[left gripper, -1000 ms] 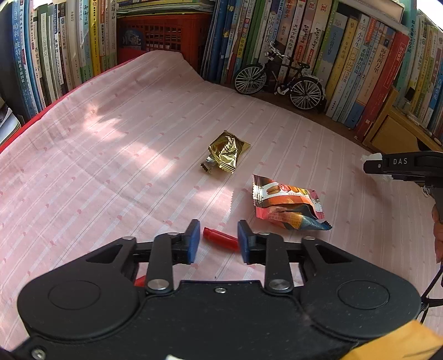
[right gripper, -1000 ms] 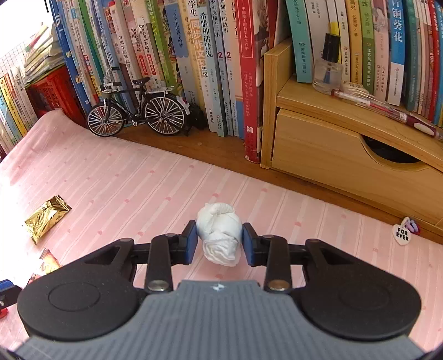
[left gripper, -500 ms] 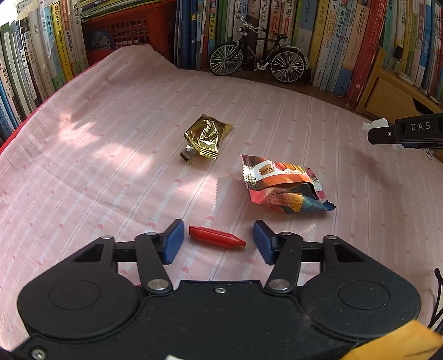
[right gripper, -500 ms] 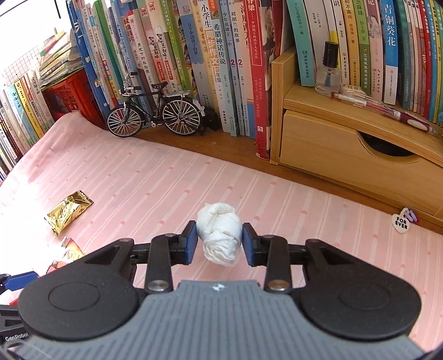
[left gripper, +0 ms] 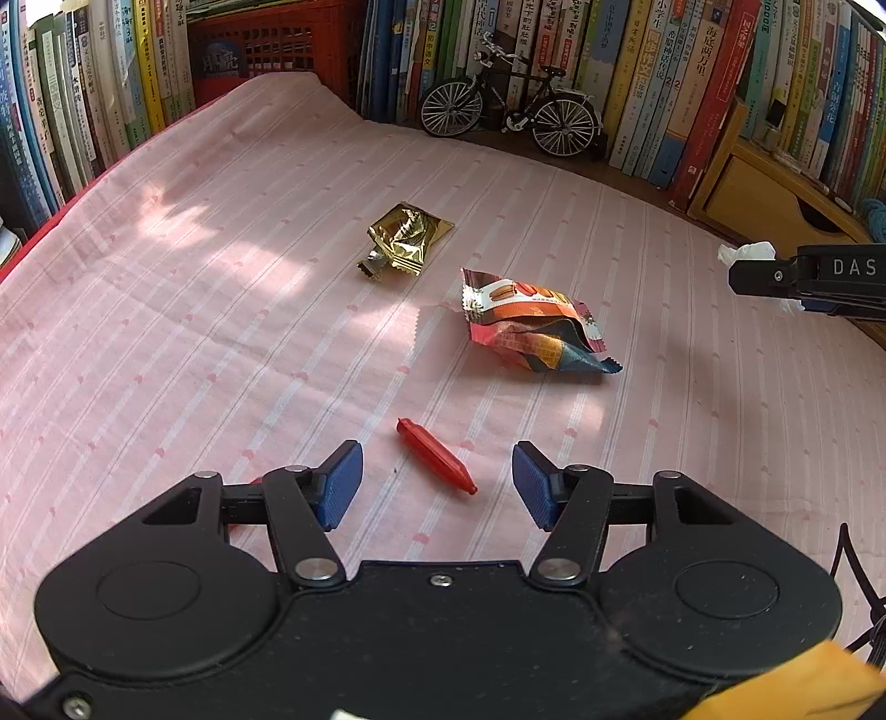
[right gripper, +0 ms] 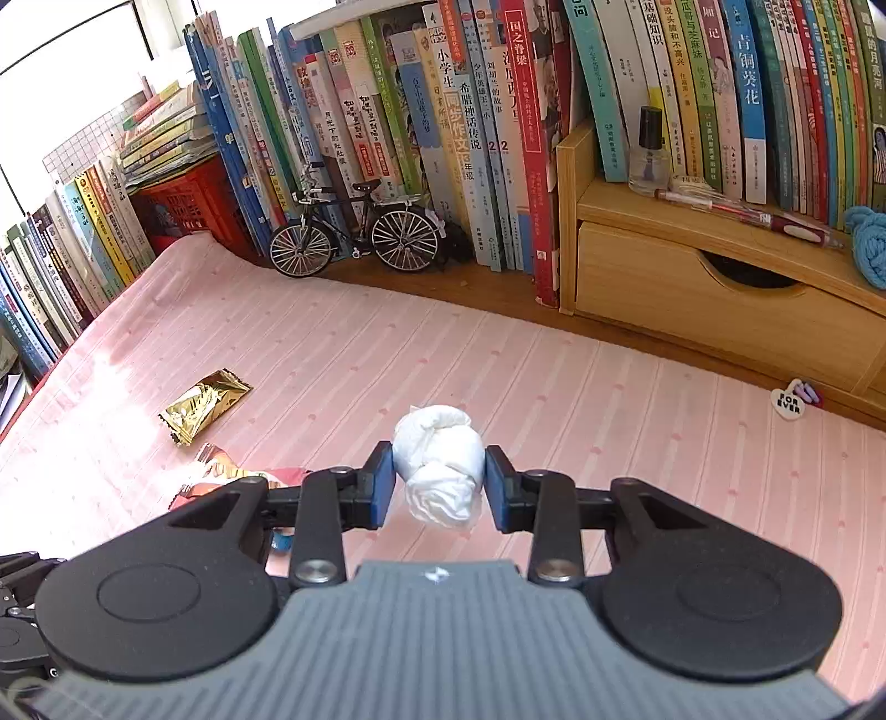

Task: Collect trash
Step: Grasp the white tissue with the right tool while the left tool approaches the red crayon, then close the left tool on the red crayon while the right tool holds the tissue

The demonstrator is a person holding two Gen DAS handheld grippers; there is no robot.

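Observation:
My left gripper (left gripper: 437,484) is open above the pink striped cloth (left gripper: 194,343). A small red wrapper (left gripper: 436,457) lies loose on the cloth between its blue pads. Beyond it lie an orange snack bag (left gripper: 534,324) and a crumpled gold wrapper (left gripper: 407,238). My right gripper (right gripper: 440,479) is shut on a white crumpled tissue ball (right gripper: 440,462), held above the cloth. That gripper also shows at the right edge of the left wrist view (left gripper: 808,277). The gold wrapper (right gripper: 205,404) and part of the snack bag (right gripper: 238,476) show at the left in the right wrist view.
Upright books (right gripper: 443,138) line the back and left sides. A model bicycle (left gripper: 509,116) stands before them, next to a red crate (left gripper: 271,50). A wooden drawer shelf (right gripper: 714,288) sits at the right, with a small heart tag (right gripper: 787,401) on the cloth near it.
My left gripper opened and let go of the red wrapper, which now lies on the cloth, and it drew back and up. My right gripper kept the tissue ball and lifted slightly.

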